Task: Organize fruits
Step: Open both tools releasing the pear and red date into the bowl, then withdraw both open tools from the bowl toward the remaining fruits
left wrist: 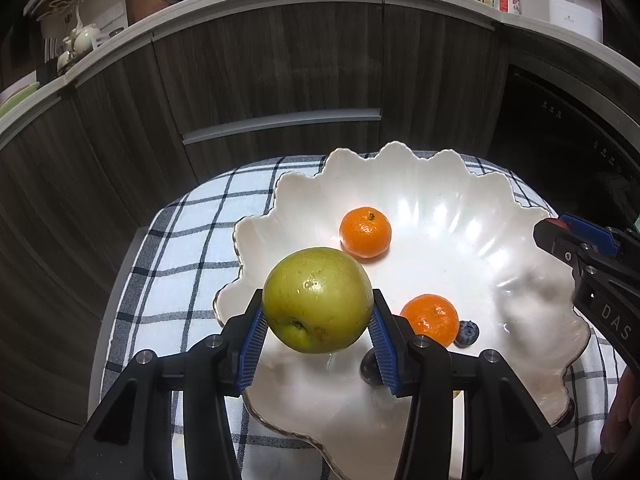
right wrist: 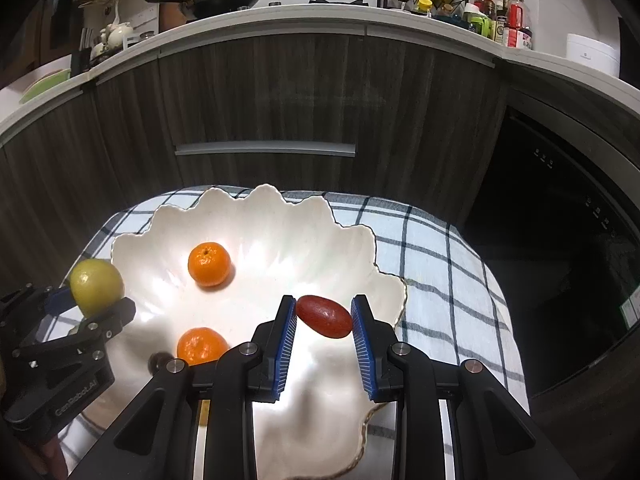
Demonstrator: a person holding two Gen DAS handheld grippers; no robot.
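Observation:
My left gripper (left wrist: pixel 318 312) is shut on a green apple (left wrist: pixel 317 299), held above the near left rim of a white scalloped bowl (left wrist: pixel 424 184). Inside the bowl lie two mandarins (left wrist: pixel 365 232) (left wrist: pixel 430 319), a blueberry (left wrist: pixel 467 333) and a dark round fruit (left wrist: pixel 369 366) partly hidden behind my finger. My right gripper (right wrist: pixel 324 316) is shut on a small red oval fruit (right wrist: pixel 324 317), held over the bowl's (right wrist: pixel 256 208) right side. In the right wrist view the apple (right wrist: pixel 96 286) and left gripper (right wrist: pixel 90 308) show at the left, with both mandarins (right wrist: pixel 209 263) (right wrist: pixel 201 345) in the bowl.
The bowl rests on a checked cloth (left wrist: pixel 208 216) covering a small table. Dark wood cabinets (left wrist: pixel 272 80) with a metal handle stand behind. A black appliance front (right wrist: pixel 560 248) is to the right. The counter above holds a pan (right wrist: pixel 224 0) and bottles (right wrist: pixel 504 20).

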